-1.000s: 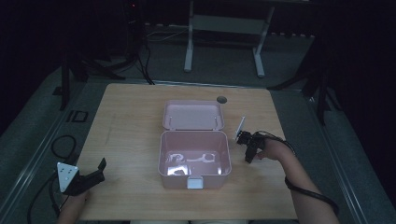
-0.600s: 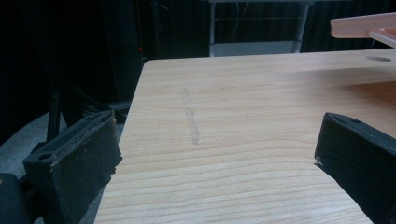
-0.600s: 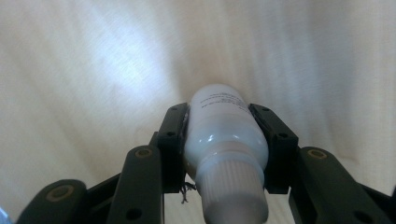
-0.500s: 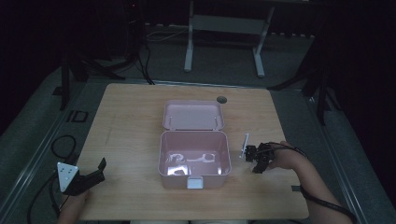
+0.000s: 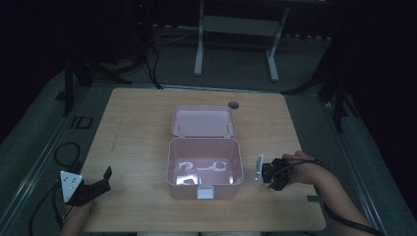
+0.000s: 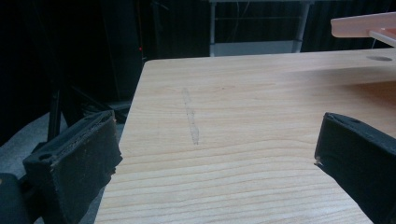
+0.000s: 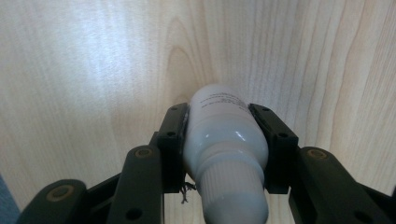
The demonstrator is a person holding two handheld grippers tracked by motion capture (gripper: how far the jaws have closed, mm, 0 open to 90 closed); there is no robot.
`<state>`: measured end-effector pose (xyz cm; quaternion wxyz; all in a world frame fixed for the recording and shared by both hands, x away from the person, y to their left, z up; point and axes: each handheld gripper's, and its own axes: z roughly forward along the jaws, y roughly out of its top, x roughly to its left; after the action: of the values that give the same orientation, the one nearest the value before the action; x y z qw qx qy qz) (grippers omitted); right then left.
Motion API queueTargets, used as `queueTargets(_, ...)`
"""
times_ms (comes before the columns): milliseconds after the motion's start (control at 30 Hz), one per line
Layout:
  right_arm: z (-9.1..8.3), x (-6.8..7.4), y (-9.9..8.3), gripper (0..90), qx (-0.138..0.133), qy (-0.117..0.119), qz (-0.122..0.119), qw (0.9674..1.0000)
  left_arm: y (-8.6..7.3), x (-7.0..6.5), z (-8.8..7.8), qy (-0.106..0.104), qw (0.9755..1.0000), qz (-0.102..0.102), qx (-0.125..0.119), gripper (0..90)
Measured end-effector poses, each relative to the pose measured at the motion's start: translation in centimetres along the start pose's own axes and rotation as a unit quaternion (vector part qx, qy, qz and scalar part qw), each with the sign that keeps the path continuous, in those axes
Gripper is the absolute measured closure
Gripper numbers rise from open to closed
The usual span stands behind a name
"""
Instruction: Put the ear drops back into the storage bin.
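Right of centre in the high view, just beside the open pink box [image 5: 205, 167], my right gripper [image 5: 268, 173] has its jaws clamped on a small white bottle [image 7: 225, 154]. In the right gripper view the bottle sits squarely between the two black pads [image 7: 172, 145], held low over the bare wooden table [image 5: 137, 128], its ribbed cap nearest the camera at the bottom of the frame. It looks like light, stiff plastic with a glossy skin — slippery, I judge, so the grip belongs on the straight body, not the tapering shoulder or the cap. My left gripper [image 5: 91, 188], at the lower left of the high view, rests on the table with its jaws spread apart — nothing between them.
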<state>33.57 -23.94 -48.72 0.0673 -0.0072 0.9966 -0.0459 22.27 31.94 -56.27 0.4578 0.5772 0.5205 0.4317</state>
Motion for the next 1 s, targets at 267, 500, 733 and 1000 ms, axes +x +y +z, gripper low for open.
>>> queueTargets(267,-1.3,0.7,0.6,59.4,-0.005,0.003,-0.025,0.9997,0.0,0.0,0.0,0.001,1.0000,0.000,0.001,0.3)
queueTargets(500,-3.7,0.6,1.0,59.5,-0.003,0.022,-0.024,0.9995,0.0,0.0,0.0,0.001,1.0000,0.000,0.001,0.4)
queueTargets(733,-6.9,0.5,2.1,59.5,0.015,0.017,-0.025,0.9994,0.0,0.0,0.0,0.001,1.0000,0.000,0.001,0.3)
queueTargets(1000,-10.1,0.1,3.9,59.5,0.020,0.016,-0.031,0.9992,0.0,0.0,0.0,0.001,1.0000,0.000,0.000,0.4)
